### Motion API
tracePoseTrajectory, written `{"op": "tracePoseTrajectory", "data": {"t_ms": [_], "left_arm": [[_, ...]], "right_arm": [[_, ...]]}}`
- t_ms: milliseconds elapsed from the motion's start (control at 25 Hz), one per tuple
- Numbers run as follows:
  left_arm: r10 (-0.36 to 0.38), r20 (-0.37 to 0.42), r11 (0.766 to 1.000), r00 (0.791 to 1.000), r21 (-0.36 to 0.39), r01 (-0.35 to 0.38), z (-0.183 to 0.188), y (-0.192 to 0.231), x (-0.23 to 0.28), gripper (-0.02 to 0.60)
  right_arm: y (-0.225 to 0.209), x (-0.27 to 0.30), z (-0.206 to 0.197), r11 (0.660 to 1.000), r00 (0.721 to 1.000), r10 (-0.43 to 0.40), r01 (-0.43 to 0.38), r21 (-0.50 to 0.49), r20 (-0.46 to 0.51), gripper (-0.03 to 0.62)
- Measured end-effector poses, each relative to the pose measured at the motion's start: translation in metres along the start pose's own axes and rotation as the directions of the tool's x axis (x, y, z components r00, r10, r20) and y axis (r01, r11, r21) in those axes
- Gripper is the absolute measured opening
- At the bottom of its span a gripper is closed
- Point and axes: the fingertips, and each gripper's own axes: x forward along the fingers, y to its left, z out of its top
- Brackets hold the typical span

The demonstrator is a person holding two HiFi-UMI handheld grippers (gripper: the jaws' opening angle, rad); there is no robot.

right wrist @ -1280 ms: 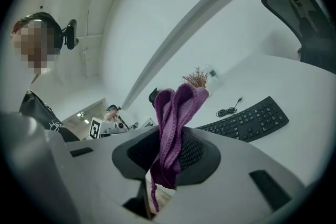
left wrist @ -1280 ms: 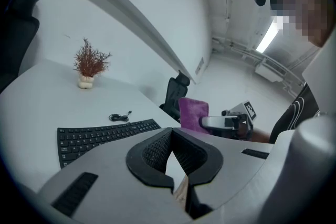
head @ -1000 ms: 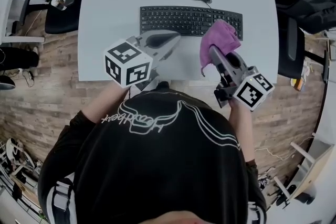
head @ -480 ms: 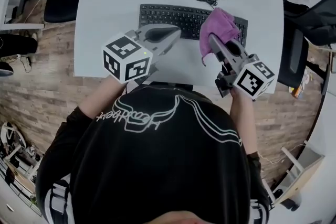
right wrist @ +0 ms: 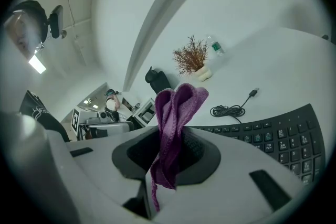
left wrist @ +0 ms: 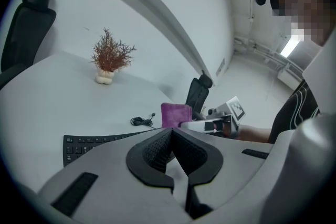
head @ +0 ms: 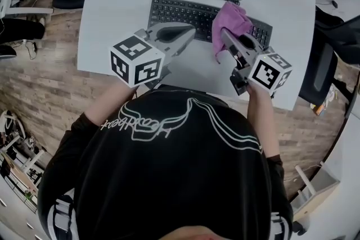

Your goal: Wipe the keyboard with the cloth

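over the right half of the keyboard (head: 185,13), right gripper (head: 226,35) jaws clamp the cloth (head: 233,21); left gripper (head: 189,34) jaws together, empty. wiping looks about to start; next, press cloth onto keys.

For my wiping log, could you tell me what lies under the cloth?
The right part of the keyboard, below the cloth clamped in the right hand-held gripper. The keys it covers are hidden.

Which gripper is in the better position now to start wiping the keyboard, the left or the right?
The right gripper: its jaws are shut on the purple cloth, held over the right part of the keyboard. The left gripper is shut and empty.
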Motion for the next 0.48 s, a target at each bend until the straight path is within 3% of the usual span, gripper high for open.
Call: {"op": "tracePoseTrajectory", "data": {"t_ms": [480], "left_arm": [[0.042,-0.029,0.999,0.999,-0.028,-0.043,-0.024,0.014,0.005,0.006]], "right_arm": [[-0.031,0.034,-0.039,0.999,0.991,-0.032,0.032,-0.006,-0.127,0.064]]}}
